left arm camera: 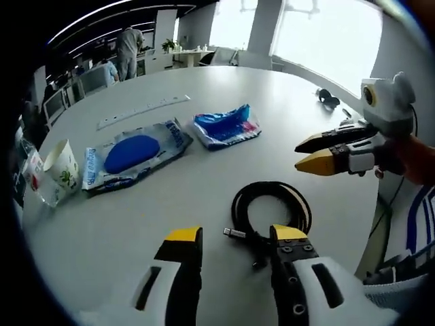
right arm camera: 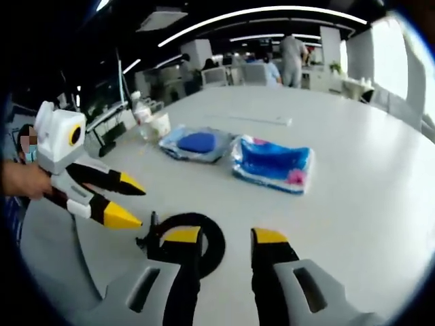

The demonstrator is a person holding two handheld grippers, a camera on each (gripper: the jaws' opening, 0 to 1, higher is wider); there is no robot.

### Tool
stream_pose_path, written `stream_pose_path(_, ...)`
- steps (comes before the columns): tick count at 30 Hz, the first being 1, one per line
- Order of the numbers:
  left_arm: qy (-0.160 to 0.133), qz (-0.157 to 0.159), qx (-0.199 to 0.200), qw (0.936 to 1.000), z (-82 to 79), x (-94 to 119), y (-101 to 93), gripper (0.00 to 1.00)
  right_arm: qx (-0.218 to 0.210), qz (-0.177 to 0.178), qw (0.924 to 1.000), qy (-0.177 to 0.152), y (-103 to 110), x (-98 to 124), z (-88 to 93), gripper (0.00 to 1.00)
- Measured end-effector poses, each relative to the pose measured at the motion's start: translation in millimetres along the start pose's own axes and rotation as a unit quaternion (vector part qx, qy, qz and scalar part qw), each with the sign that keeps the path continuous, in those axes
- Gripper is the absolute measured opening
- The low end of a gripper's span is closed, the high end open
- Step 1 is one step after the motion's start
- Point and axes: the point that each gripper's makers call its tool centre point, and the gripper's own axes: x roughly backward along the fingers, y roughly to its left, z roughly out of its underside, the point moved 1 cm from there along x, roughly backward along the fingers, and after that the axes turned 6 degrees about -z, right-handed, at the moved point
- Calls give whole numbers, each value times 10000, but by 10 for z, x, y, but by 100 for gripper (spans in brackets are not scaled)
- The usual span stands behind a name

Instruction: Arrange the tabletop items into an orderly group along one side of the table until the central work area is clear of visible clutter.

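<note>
The left gripper (left arm camera: 234, 238) has its fingers wide apart and empty, poised over a coiled black cable (left arm camera: 270, 210) on the white tabletop (left arm camera: 204, 88). The right gripper (right arm camera: 226, 239), fingers also spread and holding nothing, sits just beside that same coil (right arm camera: 204, 234). Farther out lie a packet with a dark blue pad (left arm camera: 132, 155) and, beside it, a blue and pink wrapped packet (left arm camera: 226, 126). A paper cup (left arm camera: 60, 165) stands near the tabletop's edge, and a long white strip (left arm camera: 143, 111) lies beyond the packets.

left gripper (left arm camera: 234, 238) and right gripper (right arm camera: 225, 236) — white bodies, black jaws, yellow tips, visible screws — blue-and-white striped sleeve (left arm camera: 416, 221)
</note>
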Motion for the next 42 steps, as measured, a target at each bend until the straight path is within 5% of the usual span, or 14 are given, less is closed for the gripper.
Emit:
stream_pose_path(14,250,73,213,9994,160,-81,-64,22,30,-129,9997,214,117,-108,150,24)
stream_pose_path(26,357,68,519,9980,164,-197,-128,28,33,-178,9990,404,142,-192,267,24)
stream_pose_path(42,575,-26,724,9957,157,-343,-131,21,-77,-199,9974,693,121,-303,423,21)
